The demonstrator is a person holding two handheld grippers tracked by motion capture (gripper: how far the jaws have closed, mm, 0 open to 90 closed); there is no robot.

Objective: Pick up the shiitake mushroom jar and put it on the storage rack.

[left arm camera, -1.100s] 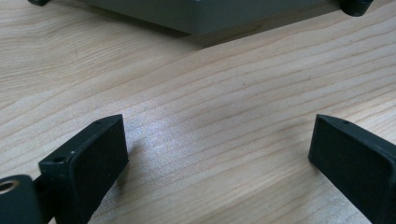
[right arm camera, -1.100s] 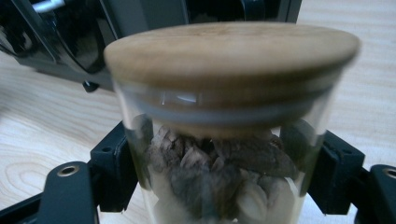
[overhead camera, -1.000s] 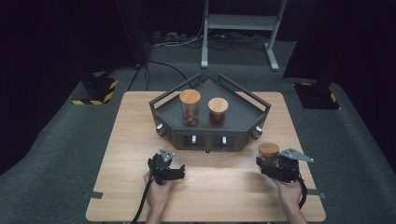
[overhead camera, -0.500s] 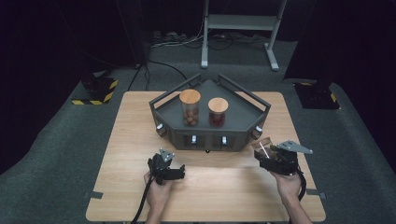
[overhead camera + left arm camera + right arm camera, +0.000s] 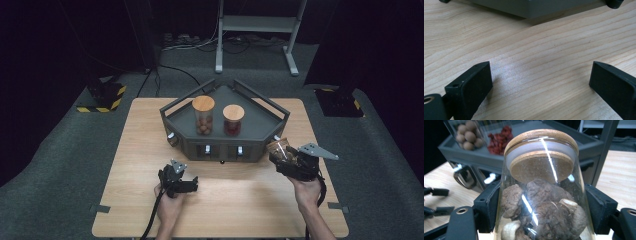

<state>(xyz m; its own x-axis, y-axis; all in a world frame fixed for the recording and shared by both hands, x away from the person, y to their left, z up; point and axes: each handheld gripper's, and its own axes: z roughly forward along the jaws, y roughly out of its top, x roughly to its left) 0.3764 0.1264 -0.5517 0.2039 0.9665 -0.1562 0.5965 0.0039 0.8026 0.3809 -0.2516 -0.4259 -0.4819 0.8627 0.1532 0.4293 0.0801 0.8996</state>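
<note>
two lidded jars (image 5: 203, 114) (image 5: 233, 119) in a grey tray (image 5: 262, 119) on a wooden table (image 5: 140, 135)

Grey tray (image 5: 265, 131) w/ two jars blocks table's far-mid; front bare.

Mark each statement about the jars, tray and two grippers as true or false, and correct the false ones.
1. The right gripper holds a jar of mushrooms. True.
2. The left gripper clamps a jar. False: its jaws stand apart over bare table.
3. Two jars stand in the grey tray. True.
4. The mushroom jar's wooden lid is off. False: it is on.
5. The tray jars hold the same contents. False: one holds brown balls, the other red pieces.
</note>
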